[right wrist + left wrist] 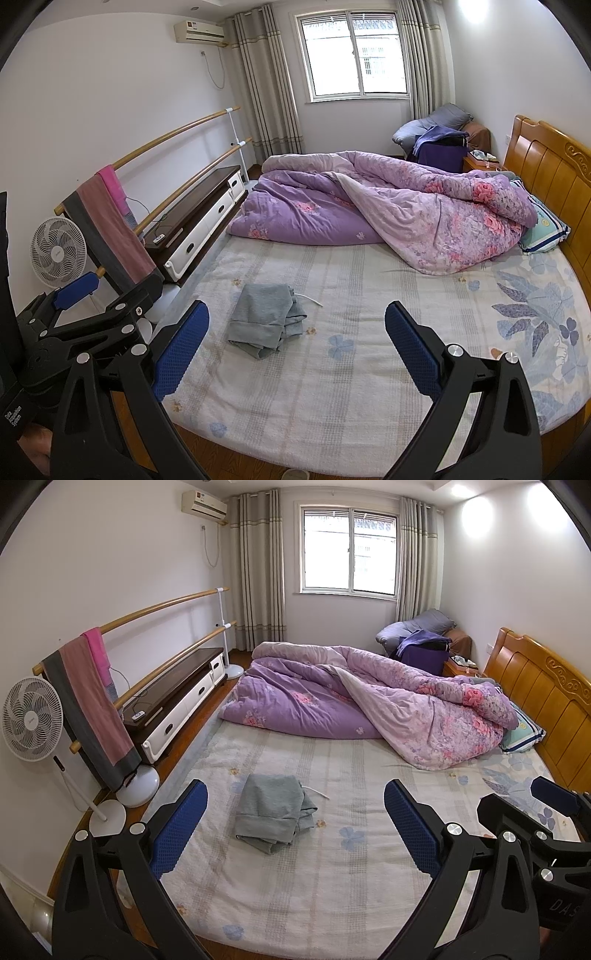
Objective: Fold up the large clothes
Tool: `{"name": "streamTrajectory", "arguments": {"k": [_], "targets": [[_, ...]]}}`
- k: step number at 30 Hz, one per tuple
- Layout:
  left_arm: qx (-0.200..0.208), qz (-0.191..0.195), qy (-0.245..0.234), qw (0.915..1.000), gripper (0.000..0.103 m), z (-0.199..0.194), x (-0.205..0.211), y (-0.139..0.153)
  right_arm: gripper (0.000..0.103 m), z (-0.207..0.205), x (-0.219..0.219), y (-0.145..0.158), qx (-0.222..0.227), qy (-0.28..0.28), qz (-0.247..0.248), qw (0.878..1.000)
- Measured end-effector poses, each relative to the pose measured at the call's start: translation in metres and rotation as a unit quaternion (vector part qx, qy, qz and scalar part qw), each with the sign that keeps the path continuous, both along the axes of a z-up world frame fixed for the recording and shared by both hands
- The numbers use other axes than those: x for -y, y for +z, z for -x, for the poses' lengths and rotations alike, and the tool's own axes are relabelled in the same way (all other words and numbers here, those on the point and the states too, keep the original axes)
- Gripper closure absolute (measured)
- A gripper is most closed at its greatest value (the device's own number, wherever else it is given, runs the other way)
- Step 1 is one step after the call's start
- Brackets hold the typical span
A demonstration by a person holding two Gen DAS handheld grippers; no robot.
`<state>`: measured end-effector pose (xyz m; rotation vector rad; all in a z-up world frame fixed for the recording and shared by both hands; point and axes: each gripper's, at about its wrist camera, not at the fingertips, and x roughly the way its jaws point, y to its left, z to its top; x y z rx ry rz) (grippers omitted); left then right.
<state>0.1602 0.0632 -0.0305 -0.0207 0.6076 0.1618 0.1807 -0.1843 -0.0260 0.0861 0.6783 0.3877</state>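
The grey clothes (272,808) lie in a folded heap on the near left part of the bed (351,878), and the left gripper (295,830) and right gripper (297,350) hang spread wide and empty, so folding looks nearly finished.

I can't tell what garment the folded grey bundle (274,808) is; its lower layers are tucked under. The quilt (388,705) covers most of the pillow (524,731). The right gripper (524,805) is cut off at my left view's edge
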Motion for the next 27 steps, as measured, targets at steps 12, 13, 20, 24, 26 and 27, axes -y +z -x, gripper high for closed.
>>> {"name": "streamTrajectory", "arguments": {"k": [12, 13, 20, 24, 26, 27], "targets": [[0.000, 0.000, -0.001, 1.0000, 0.006, -0.002, -0.001, 0.002, 0.010, 0.001, -0.001, -0.002, -0.002, -0.001, -0.001, 1.000], [0.000, 0.000, -0.001, 1.0000, 0.006, -0.002, -0.002, 0.001, 0.010, 0.001, -0.002, -0.001, -0.002, -0.001, -0.001, 1.000], [-0.002, 0.001, -0.001, 1.0000, 0.006, -0.002, -0.001, 0.002, 0.010, 0.005, -0.006, -0.003, -0.005, -0.002, -0.002, 1.000], [-0.002, 0.000, 0.000, 1.0000, 0.006, -0.002, -0.001, 0.002, 0.010, 0.007, -0.011, -0.005, -0.008, -0.002, -0.004, 1.000], [-0.002, 0.000, 0.000, 1.0000, 0.006, -0.001, 0.000, -0.001, 0.010, 0.006, -0.013, -0.005, -0.010, -0.003, -0.004, 1.000], [-0.003, 0.000, 0.000, 1.0000, 0.006, -0.001, 0.000, -0.001, 0.010, 0.006, -0.013, -0.005, -0.009, -0.003, -0.004, 1.000]]}}
